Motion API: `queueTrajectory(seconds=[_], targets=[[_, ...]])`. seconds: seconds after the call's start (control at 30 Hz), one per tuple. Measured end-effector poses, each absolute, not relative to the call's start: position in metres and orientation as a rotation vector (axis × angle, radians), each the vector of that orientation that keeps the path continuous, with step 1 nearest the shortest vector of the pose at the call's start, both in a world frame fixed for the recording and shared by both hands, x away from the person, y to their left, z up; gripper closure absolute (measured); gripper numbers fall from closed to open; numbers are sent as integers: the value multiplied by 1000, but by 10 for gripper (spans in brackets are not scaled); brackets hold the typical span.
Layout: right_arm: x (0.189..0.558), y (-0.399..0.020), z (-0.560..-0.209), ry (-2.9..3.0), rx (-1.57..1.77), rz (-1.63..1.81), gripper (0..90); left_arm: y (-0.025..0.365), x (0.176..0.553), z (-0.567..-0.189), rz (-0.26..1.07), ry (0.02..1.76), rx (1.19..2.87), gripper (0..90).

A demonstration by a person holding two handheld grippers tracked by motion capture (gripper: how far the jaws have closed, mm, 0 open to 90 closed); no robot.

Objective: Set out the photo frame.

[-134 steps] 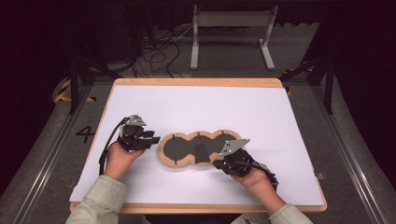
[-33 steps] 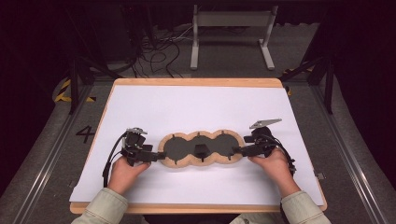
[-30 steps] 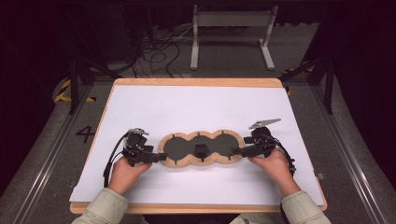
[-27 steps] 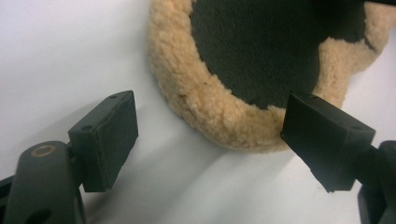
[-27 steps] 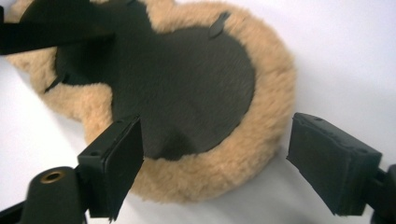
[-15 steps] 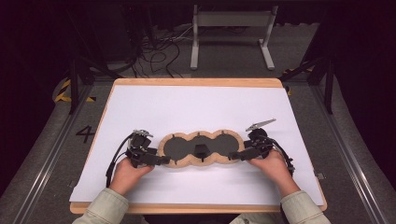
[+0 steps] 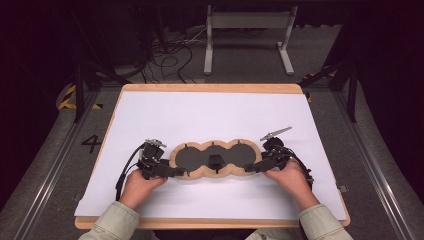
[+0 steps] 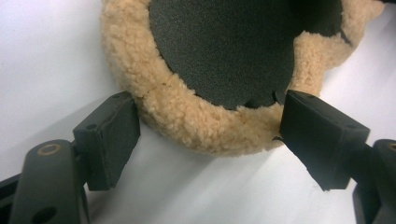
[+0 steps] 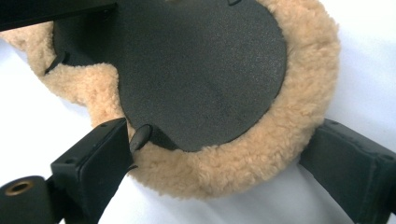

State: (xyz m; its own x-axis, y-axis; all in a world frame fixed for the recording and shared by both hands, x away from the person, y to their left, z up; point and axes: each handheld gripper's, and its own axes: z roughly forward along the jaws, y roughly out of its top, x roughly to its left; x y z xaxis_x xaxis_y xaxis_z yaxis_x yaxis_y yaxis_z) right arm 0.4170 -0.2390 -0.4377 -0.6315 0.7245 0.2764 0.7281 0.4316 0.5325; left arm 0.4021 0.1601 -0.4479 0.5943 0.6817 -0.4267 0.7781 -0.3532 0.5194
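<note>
A long three-lobed pad (image 7: 212, 146) lies flat across the near middle of the table, with a tan fleece rim and black centres. A small black knob (image 7: 215, 162) sits in its middle lobe. My left gripper (image 7: 181, 172) is at the pad's left end. In the left gripper view it (image 8: 210, 135) is open, its jaws straddling the fleece rim (image 8: 187, 116) and just touching it on both sides. My right gripper (image 7: 250, 168) is at the right end. It (image 9: 219, 158) is open too, with the fleece rim (image 9: 243, 163) of the end lobe between its pads.
A white sheet (image 7: 210, 115) covers the wooden table (image 7: 210, 88), with bare room behind and in front of the pad. Beyond the far edge are a dark floor, cables (image 7: 170, 55) and a metal frame (image 7: 247, 22). A painted 4 (image 7: 91, 144) marks the floor at left.
The pad has turned from lying at a slant to lying straight across. My right gripper went out to its right end. Over the last second both grippers edged closer in on the ends.
</note>
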Motion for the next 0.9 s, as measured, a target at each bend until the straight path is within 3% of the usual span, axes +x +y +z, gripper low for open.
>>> queueTrajectory(seconds=[0.43, 0.9], targets=[[414, -243, -430, -2614, -1397, -1086, 145, 159, 399, -441, -55, 1145, 2146, 265], [406, -249, -417, -2655, -1467, -1206, 460, 167, 391, -423, 71, 1130, 2079, 373]])
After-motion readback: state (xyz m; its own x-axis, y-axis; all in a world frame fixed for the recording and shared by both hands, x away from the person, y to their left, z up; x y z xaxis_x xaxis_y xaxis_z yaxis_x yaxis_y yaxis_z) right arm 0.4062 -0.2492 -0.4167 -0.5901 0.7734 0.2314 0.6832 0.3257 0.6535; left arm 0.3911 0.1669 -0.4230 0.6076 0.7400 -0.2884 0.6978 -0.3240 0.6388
